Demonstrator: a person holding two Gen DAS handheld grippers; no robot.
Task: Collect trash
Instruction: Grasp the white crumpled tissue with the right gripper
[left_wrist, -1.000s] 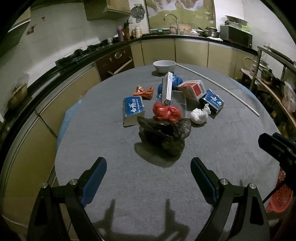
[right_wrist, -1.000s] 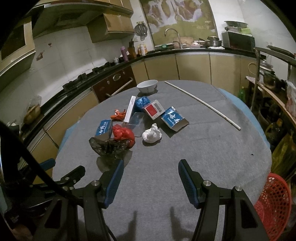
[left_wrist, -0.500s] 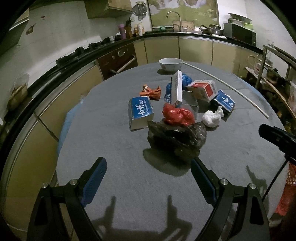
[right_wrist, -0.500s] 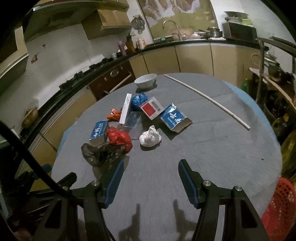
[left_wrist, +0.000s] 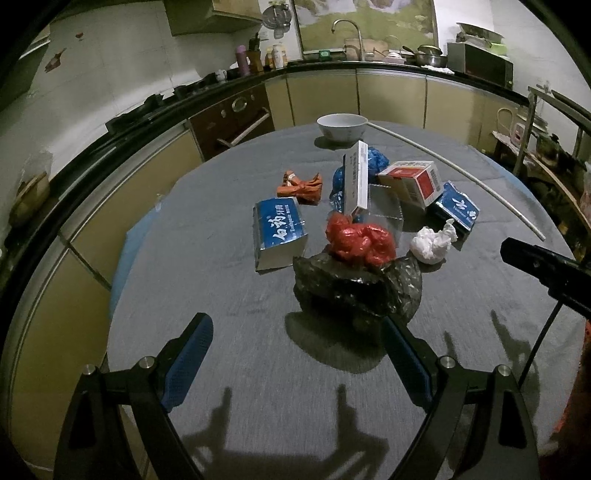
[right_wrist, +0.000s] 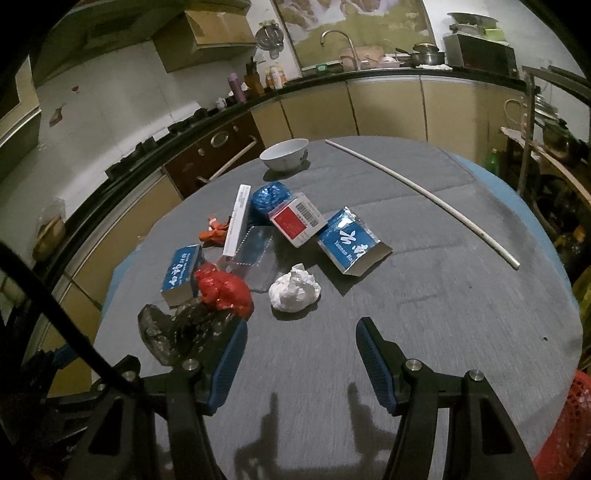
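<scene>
Both tongs hover over the grey round table (left_wrist: 221, 302) with jaws spread wide and nothing between them: the left gripper (left_wrist: 297, 360) points at a crumpled black plastic bag (left_wrist: 354, 286), whose near edge lies just beyond its right fingertip; the right gripper (right_wrist: 301, 363) faces a white paper wad (right_wrist: 293, 290), with the black bag just beside its left finger (right_wrist: 227, 365). Touching the far side of the black bag is a red plastic bag (left_wrist: 360, 240). Left of it stands a blue carton (left_wrist: 279, 232). Behind the red bag lie a clear plastic tray (left_wrist: 386, 210) and a narrow white box (left_wrist: 356, 182) standing on edge. Farther back are an orange wrapper (left_wrist: 299, 186), a blue plastic bag (right_wrist: 267, 197), a red-and-white box (right_wrist: 297, 219) and an opened blue carton (right_wrist: 351, 245). At the far edge sit a white bowl (left_wrist: 341, 127) and a long white rod (right_wrist: 417, 195). A red basket (right_wrist: 561, 424) shows beyond the table's near right rim.
</scene>
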